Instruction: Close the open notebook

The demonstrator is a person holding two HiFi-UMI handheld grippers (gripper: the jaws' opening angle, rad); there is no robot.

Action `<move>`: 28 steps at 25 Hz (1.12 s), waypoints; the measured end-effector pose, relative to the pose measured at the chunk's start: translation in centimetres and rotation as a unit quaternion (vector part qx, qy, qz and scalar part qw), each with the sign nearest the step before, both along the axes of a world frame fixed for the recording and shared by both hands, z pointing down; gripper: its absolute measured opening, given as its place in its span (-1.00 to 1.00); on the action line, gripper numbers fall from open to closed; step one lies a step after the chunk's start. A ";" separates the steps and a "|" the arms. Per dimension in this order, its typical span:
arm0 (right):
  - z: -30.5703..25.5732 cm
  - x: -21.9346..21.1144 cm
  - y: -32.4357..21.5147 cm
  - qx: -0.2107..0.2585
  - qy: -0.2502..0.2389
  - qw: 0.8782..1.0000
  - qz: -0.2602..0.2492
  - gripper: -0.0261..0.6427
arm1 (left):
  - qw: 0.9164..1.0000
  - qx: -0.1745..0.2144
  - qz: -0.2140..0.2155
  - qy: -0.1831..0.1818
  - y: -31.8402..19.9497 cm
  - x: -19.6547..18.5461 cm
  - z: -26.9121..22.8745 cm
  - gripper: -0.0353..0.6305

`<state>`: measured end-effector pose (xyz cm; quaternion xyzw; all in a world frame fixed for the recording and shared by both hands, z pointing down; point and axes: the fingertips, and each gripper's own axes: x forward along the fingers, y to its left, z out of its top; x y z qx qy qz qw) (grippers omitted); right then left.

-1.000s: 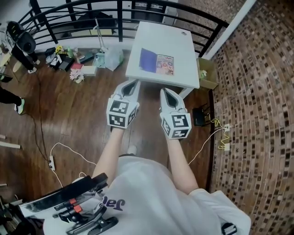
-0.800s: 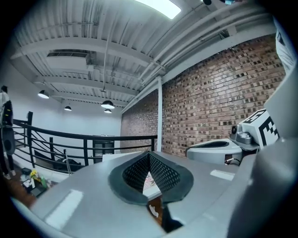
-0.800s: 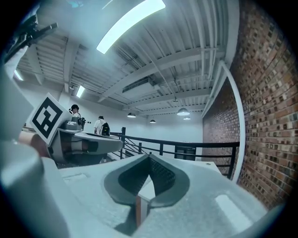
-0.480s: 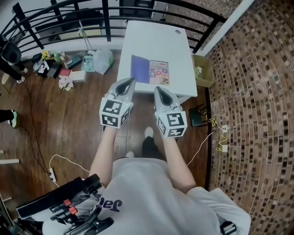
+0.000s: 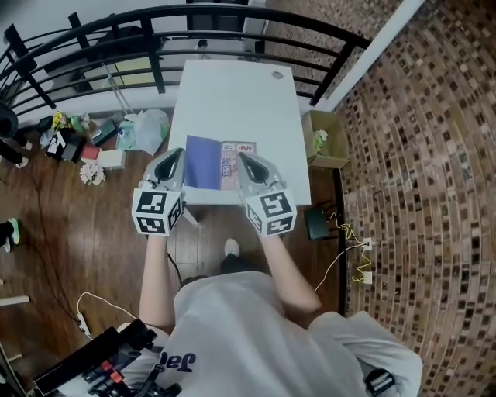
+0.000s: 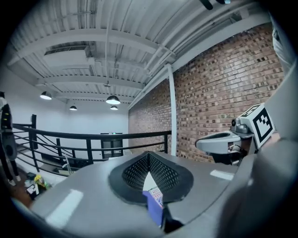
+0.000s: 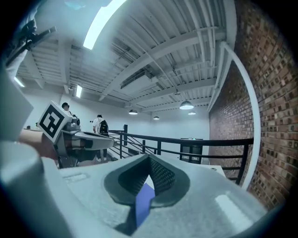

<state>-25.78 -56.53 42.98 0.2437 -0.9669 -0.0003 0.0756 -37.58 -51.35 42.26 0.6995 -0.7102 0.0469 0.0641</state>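
Observation:
The open notebook (image 5: 219,164) lies near the front edge of the white table (image 5: 232,93), with a blue page on the left and a printed page on the right. My left gripper (image 5: 172,153) is shut and empty, its tip at the table's front left edge, just left of the blue page. My right gripper (image 5: 242,157) is also shut and empty, its tip over the printed page. In the left gripper view the notebook (image 6: 153,202) shows below the closed jaws (image 6: 149,155). In the right gripper view the blue page (image 7: 144,202) shows the same way.
A black railing (image 5: 194,15) runs behind the table. A cardboard box (image 5: 322,139) stands at its right, and bags and clutter (image 5: 139,128) lie on the wooden floor at its left. Cables (image 5: 341,233) trail by the brick wall. Two people (image 7: 99,124) stand far off.
Both grippers have moved forward together with the person, from short of the table to its front edge by the notebook. Both stay shut.

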 end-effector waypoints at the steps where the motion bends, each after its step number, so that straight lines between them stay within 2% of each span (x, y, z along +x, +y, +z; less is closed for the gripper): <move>1: 0.0 -0.2 -1.2 -0.004 -0.001 1.000 -0.006 -0.96 | 1.000 -0.002 -0.006 -0.002 -0.7 -0.6 -0.3 -0.85; 6: 0.7 -1.9 -5.3 -0.035 -0.005 0.999 -0.020 -0.96 | 0.999 -0.039 -0.025 -0.003 -2.4 -5.4 -0.1 -0.85; 11: 2.4 -3.5 -7.0 -0.053 0.008 0.998 -0.018 -0.96 | 0.995 -0.089 -0.031 0.033 -2.2 -10.1 3.4 -0.84; 14: 4.1 -3.8 -7.2 -0.064 0.026 0.998 -0.014 -0.95 | 0.989 -0.130 -0.038 0.068 -1.5 -11.8 7.5 -0.84; 15: 4.6 -3.7 -7.2 -0.068 0.032 0.997 -0.012 -0.95 | 0.985 -0.147 -0.035 0.086 -1.4 -11.9 9.1 -0.84; 16: 5.1 -3.5 -7.4 -0.072 0.037 0.997 -0.009 -0.95 | 0.980 -0.164 -0.027 0.110 -1.4 -11.8 10.9 -0.68; 17: 5.7 -3.4 -7.6 -0.077 0.042 0.996 -0.006 -0.96 | 0.974 -0.180 -0.015 0.137 -1.6 -11.4 12.5 -0.39; 18: 6.3 -3.3 -7.8 -0.082 0.048 0.996 -0.003 -0.95 | 0.968 -0.192 -0.006 0.162 -1.6 -10.9 14.0 -0.27; 21: 7.8 -3.2 -8.0 -0.093 0.059 0.994 0.002 -0.96 | 0.953 -0.224 0.008 0.205 -1.3 -9.5 18.0 -0.22; 25: 9.1 -3.0 -8.1 -0.101 0.071 0.992 0.006 -0.95 | 0.928 -0.268 0.042 0.256 -1.0 -6.8 23.1 0.09; 28: 10.5 -2.7 -7.9 -0.112 0.079 0.990 0.012 -0.96 | 0.914 -0.298 0.058 0.271 -0.5 -5.2 26.2 0.11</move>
